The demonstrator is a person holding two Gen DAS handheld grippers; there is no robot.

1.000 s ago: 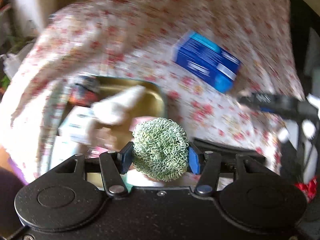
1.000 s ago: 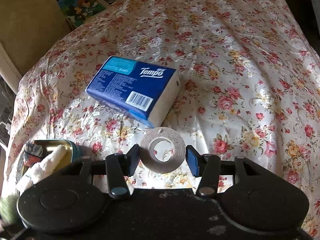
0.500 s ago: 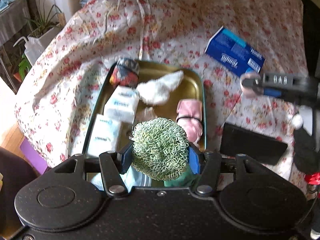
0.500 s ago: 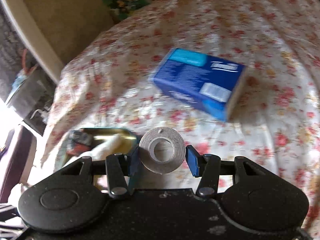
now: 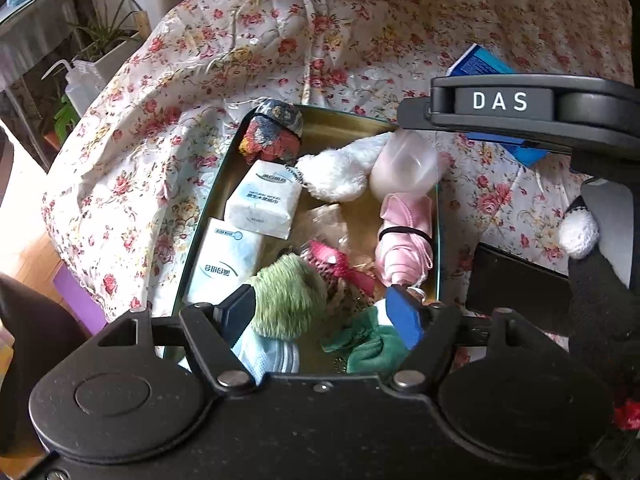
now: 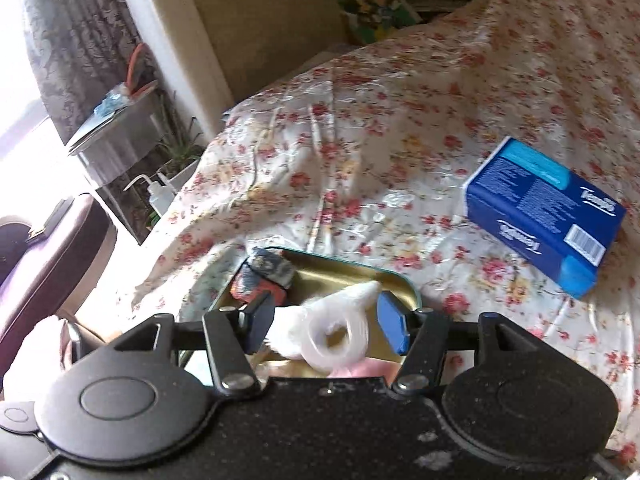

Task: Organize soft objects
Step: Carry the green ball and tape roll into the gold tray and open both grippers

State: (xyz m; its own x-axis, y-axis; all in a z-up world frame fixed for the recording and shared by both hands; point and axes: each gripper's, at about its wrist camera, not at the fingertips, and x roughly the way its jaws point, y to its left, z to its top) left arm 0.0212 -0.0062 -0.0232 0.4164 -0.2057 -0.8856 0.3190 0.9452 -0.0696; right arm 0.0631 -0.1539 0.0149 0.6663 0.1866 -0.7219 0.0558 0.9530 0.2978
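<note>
1. Left wrist: my left gripper (image 5: pixel 326 312) has just been opening, pads clear of the green scrubber ball (image 5: pixel 289 295), which is blurred and dropping into the tin tray (image 5: pixel 438 216). Ball is light and springy; squeeze it across the middle. "DAS" reads on my right gripper (image 5: pixel 404 142).
2. Right wrist: right gripper (image 6: pixel 326 330) jaws just widened, tape roll (image 6: pixel 340 338) loose between them over the tray (image 6: pixel 412 294). Roll is light, stiff, slick. Blue tissue pack (image 6: pixel 544 216) on the floral cloth (image 6: pixel 360 152) reads "Tempo".
</note>
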